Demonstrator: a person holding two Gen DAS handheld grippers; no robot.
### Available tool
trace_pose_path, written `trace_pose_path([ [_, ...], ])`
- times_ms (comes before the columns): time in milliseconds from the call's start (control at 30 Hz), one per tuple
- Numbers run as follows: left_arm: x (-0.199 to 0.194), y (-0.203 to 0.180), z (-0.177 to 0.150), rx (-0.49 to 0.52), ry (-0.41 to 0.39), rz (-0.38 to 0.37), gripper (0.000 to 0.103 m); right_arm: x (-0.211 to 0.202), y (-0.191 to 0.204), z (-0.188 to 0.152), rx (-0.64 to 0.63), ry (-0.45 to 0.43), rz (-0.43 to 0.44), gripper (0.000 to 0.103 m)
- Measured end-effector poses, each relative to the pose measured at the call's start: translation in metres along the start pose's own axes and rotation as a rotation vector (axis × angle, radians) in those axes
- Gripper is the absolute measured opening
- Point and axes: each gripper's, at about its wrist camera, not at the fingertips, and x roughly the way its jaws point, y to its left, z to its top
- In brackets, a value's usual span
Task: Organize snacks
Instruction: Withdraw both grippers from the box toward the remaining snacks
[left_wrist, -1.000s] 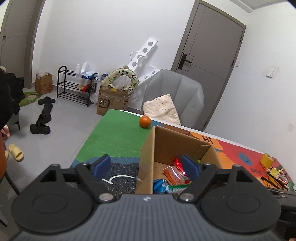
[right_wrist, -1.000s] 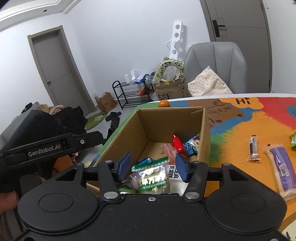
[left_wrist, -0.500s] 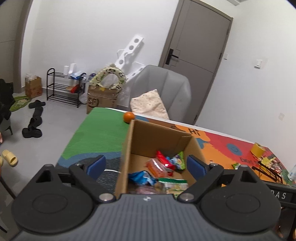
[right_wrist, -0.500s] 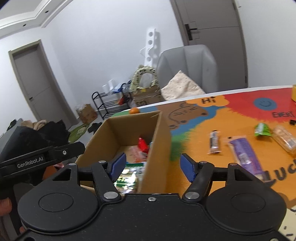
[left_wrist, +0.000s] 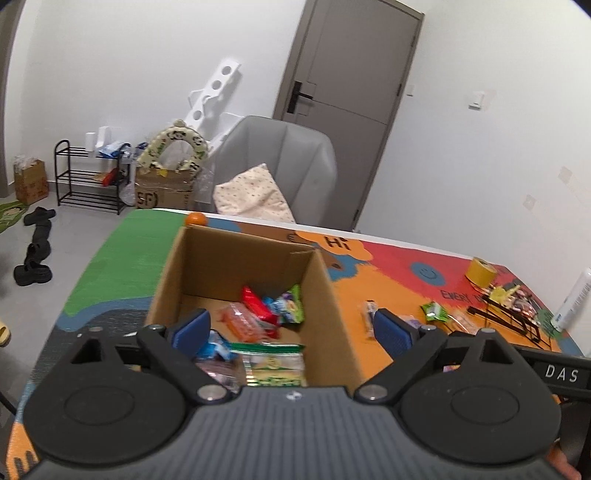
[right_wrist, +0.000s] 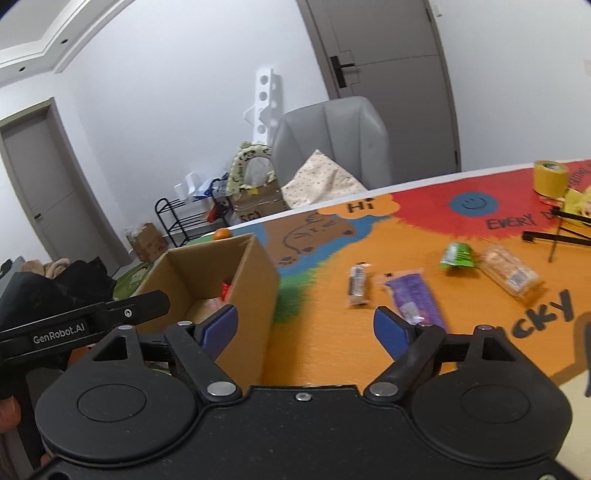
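Currently, several wrapped snacks are seen inside the box (left_wrist: 236, 273), which stands near the mat's (right_wrist: 325, 343) left end, an orange (left_wrist: 196, 219) lying just beyond its far wall. Inside it a red pack (left_wrist: 256, 305), an orange pack (left_wrist: 240, 323) and a green bag (left_wrist: 275, 363) can be made out, loosely heaped.

Four more snacks are left on the mat to the right of the box, well apart from it: a small bar (right_wrist: 357, 285), a purple pack (right_wrist: 413, 298), a green pouch (right_wrist: 457, 254) and a clear pack (right_wrist: 511, 271). The bar and the purple pack lie side by side; the pouch and the clear pack lie further toward the right end, close to each other.

The left gripper (left_wrist: 291, 330) is held over the box's near edge with its jaws spread and nothing between them. The right gripper (right_wrist: 306, 328) is held above the mat beside the box's right wall, jaws likewise spread and empty, pointed roughly toward the purple pack.

The remaining items are judged to be light, soft and crinkly, their film wrappers probably slippery. The purple pack would best be taken across its narrow width near the middle, so that it does not droop or twist. The clear pack's contents look brittle, so a gentle pinch is advised. The pouch is likely to crumple; a hold on its puffed body rather than a sealed edge is suggested.
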Motion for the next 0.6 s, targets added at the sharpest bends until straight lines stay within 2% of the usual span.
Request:
trace_pose_path([
  [133,0.006,-0.016,-0.001,0.02,0.023,-0.029,0.095,-0.008,-0.019,-0.001,0.025,-0.005,-0.021,0.089],
  [600,0.029,-0.071,-0.01,0.086,0.108,-0.112,0.095,-0.026,-0.071,-0.004,0.097,-0.024,-0.063,0.092],
])
